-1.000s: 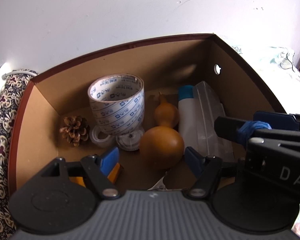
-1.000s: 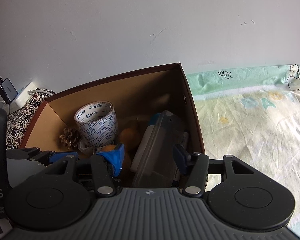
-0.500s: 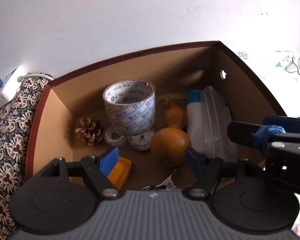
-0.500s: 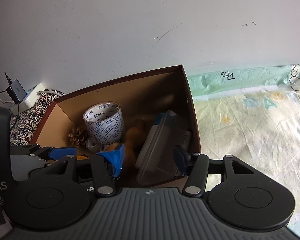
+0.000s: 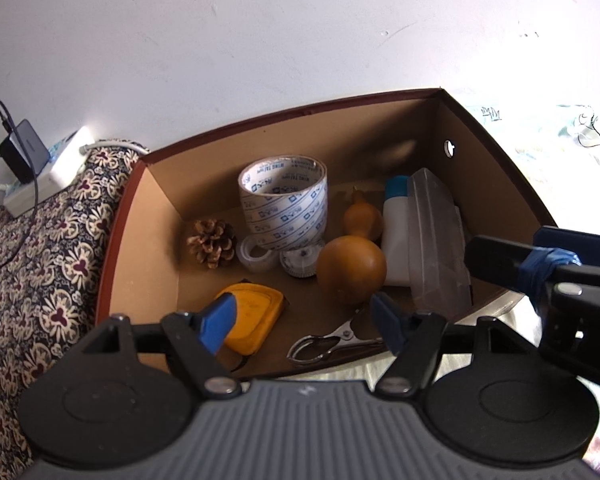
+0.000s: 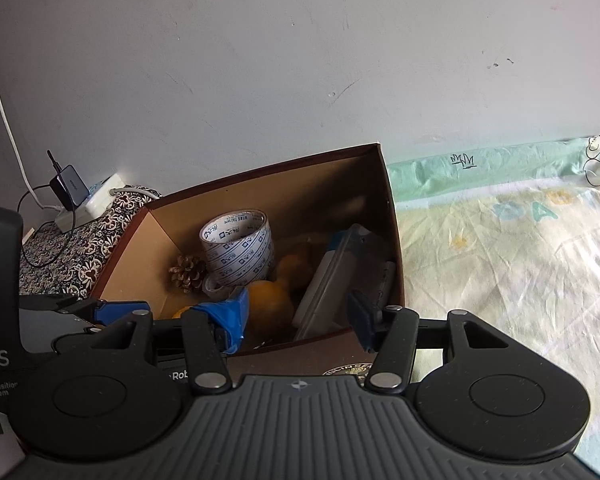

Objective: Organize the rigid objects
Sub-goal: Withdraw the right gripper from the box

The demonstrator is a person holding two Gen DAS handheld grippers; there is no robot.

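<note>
Both grippers empty and spread: left gripper (image 5: pixel 300 322) with nothing between its blue pads, right gripper (image 6: pixel 300 316) likewise released, both poised above the near rim of the brown cardboard box (image 5: pixel 500 152). Best kept high enough to clear that rim, and kept apart from each other, since the right gripper's finger crowds in at the right of the left view. Nearest inside: a metal clip (image 5: pixel 332 346) by the near wall and an orange tape measure (image 5: pixel 252 316) to its left. Farther in, a tan gourd (image 5: pixel 352 268) with a white bottle (image 5: pixel 396 240) and a clear plastic case (image 5: pixel 436 240) leaning to its right. Farthest: a big roll of printed tape (image 5: pixel 284 204) atop small rolls, a pine cone (image 5: pixel 212 242) to the left. Everything apparently boxed already; worth checking the bed sheet (image 6: pixel 520 260) to the right for strays, none visible there.
</note>
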